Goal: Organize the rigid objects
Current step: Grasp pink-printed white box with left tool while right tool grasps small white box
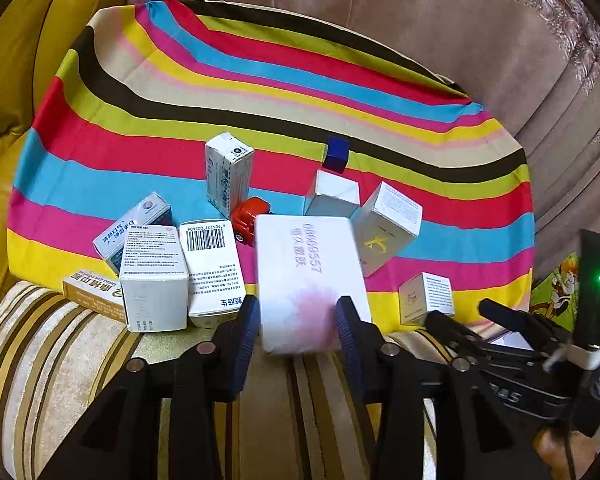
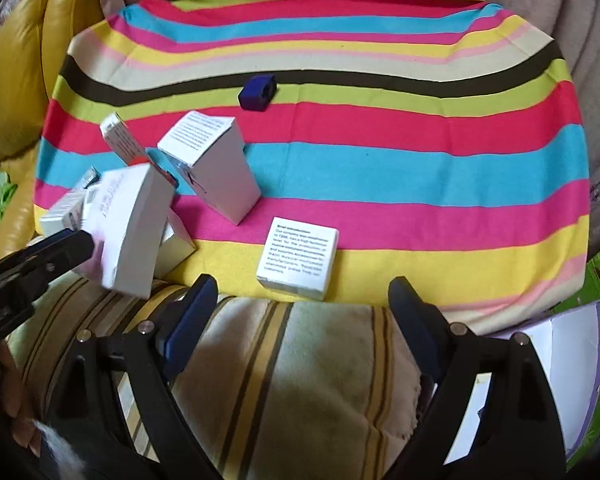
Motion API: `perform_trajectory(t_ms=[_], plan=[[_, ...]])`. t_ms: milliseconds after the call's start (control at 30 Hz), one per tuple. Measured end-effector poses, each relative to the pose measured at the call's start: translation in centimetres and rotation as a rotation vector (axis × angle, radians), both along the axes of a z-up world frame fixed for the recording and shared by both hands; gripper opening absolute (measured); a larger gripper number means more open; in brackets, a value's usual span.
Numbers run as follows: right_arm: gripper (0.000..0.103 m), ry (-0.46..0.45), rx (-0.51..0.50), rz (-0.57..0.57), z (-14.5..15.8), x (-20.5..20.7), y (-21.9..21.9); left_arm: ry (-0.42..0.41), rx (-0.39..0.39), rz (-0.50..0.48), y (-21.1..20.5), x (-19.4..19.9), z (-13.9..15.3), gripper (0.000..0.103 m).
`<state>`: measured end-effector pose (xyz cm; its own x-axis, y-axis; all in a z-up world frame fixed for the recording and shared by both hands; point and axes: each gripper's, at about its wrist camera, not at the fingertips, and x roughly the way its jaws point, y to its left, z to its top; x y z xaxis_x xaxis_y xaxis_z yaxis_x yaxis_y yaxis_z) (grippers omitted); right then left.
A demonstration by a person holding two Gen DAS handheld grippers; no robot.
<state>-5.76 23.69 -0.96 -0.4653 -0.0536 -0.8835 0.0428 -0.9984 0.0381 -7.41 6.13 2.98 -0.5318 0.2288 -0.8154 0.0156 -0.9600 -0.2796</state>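
Left wrist view: left gripper [image 1: 298, 320] has its blue pads clamped on the near end of a flat white box [image 1: 310, 276], lifted and tilted over the striped cloth [image 1: 260, 92]; smaller cartons stand just left. Right wrist view: right gripper [image 2: 302, 300] jaws stand wide apart, nothing between them; small square box [image 2: 298, 260] lies just beyond the fingertips on the cloth's yellow band.
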Motion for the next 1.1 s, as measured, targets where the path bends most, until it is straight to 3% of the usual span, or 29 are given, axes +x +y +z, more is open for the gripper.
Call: perform_trajectory(t_ms=[133,267,433,567,833,1100], plan=[[0.088,-0.023,0.014,-0.009,-0.8,-1.1,-0.1,0.017,0.014,0.000,0.1,0.0,0.4,0.068],[0.070,-0.060,0.035,-0.017,-1.9,-2.3,-0.2,0.007,0.031,0.016,0.4,-0.4,1.0,0.072],[0.048,-0.106,0.010,-0.013,-3.2,-2.9,-0.1,-0.045,-0.025,0.031,1.7,-1.6,0.4,0.073],[0.046,-0.082,-0.016,-0.040,-3.0,-2.6,0.5,-0.080,-0.064,0.033,2.6,-2.3,-0.4,0.073],[0.046,0.050,-0.057,-0.145,-0.4,-0.1,2.7,-0.168,-0.164,0.031,4.3,-3.7,-2.0,0.073],[0.046,0.122,-0.065,-0.155,1.2,1.4,3.0,-0.153,-0.164,0.029,4.2,-3.3,-2.2,0.069]])
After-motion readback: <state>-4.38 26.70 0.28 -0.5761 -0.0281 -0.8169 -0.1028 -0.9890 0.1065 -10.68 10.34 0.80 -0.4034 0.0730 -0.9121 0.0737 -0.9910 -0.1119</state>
